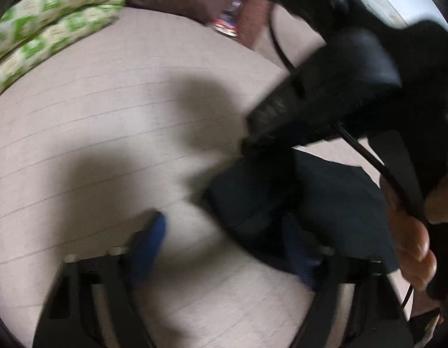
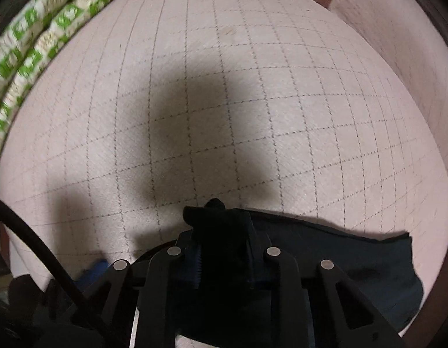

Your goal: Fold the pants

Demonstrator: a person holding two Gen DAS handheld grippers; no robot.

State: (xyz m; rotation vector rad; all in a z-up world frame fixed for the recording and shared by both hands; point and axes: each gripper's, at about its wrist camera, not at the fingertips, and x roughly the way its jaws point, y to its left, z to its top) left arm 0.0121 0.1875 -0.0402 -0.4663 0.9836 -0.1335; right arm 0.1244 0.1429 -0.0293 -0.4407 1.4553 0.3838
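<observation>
Currently both views are blurred, the left wrist view more so. The pants (image 2: pixel 325 261), dark navy, lie on a pale quilted bed cover (image 2: pixel 252 101) with a stitched grid; a green-and-white patterned pillow (image 2: pixel 35 43) sits along the far left edge.

Right tongs (image 2: pixel 224 249): pointing down, drawn together on a bunched-up tuft of the pants fabric that pokes out past the tips. I read this as a clamp on the cloth. From this view the garment extends to the right as a flat, roughly rectangular dark panel with a straight upper edge.

Left tongs (image 1: pixel 221 249): the blue pads stand apart in the left wrist view. The left pad (image 1: pixel 154 232) is over bare cover; the other is lost against the dark cloth. I cannot tell whether anything is pinched, and I see no pressing on fabric.

Progress, my judgement: the pants look compact and already doubled at least once, though blur hides the layers. The right grip suggests a fold about to be carried over. Left to do: complete that fold, flatten, release.

A black cable (image 1: pixel 368 156) and a hand (image 1: pixel 412 246) holding the right tool cross the left view.
</observation>
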